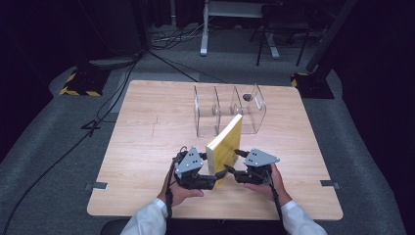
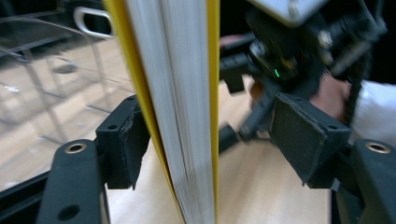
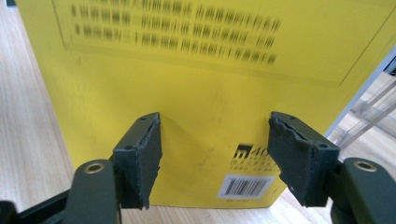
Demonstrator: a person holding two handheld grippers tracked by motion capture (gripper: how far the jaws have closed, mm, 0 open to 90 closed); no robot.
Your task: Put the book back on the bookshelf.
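Note:
A yellow book (image 1: 226, 147) stands upright on the wooden table (image 1: 147, 147), its white page edge facing me. My left gripper (image 1: 215, 178) straddles that near edge. In the left gripper view the book (image 2: 187, 116) rises between the jaws of my left gripper (image 2: 210, 140). One pad (image 2: 123, 149) lies against the cover, while the other pad (image 2: 303, 135) stands well apart, so the gripper is open. My right gripper (image 1: 234, 161) sits just right of the book. Seen from that gripper (image 3: 215, 158), the back cover (image 3: 196, 84) with its barcode (image 3: 245, 185) lies close ahead. Its jaws are open and hold nothing.
A clear plastic rack (image 1: 227, 110) with upright dividers stands just behind the book, toward the table's far edge. It shows blurred on the left of the left gripper view (image 2: 46, 70). The front table edge runs close below both hands. Cables and stands lie on the floor beyond.

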